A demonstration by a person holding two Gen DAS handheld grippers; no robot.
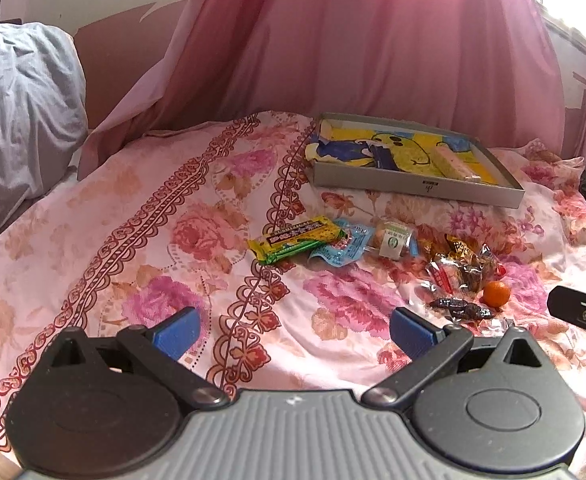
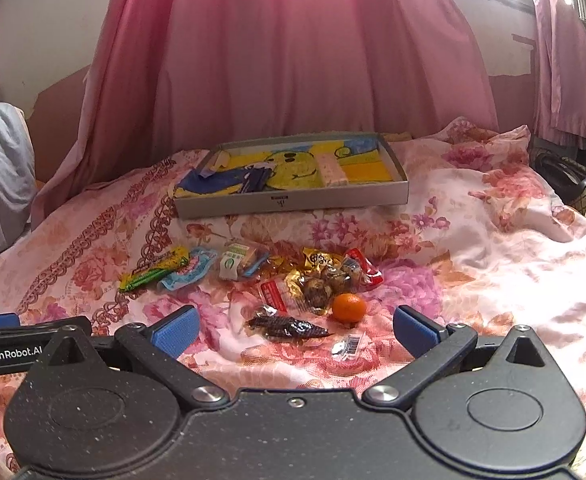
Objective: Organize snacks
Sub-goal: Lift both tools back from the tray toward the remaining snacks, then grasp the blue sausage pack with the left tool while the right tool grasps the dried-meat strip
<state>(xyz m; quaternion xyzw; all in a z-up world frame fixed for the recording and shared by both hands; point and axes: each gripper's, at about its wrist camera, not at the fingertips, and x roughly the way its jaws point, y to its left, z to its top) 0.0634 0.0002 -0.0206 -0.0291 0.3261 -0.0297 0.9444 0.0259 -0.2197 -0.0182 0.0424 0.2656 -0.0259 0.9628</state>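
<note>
Floral pink bedspread (image 2: 473, 248). Shallow grey cardboard tray (image 2: 293, 200) holds one pale wrapped bar (image 2: 333, 172); approx. all other snacks incl. small orange mandarin (image 2: 349, 307) still loose. Left gripper (image 1: 295, 330), right gripper (image 2: 295, 330): jaws wide, empty.

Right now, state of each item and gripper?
Left gripper: open, empty, over the bed.
Right gripper: open, empty.
Shallow grey cardboard box: open, holds one pale wrapped bar.
Yellow-green snack bar: on the floral bedspread, outside the box.
Small orange tangerine: loose on the bedspread.
Dark wrapped snack: lying flat, nearest the right gripper.
</note>
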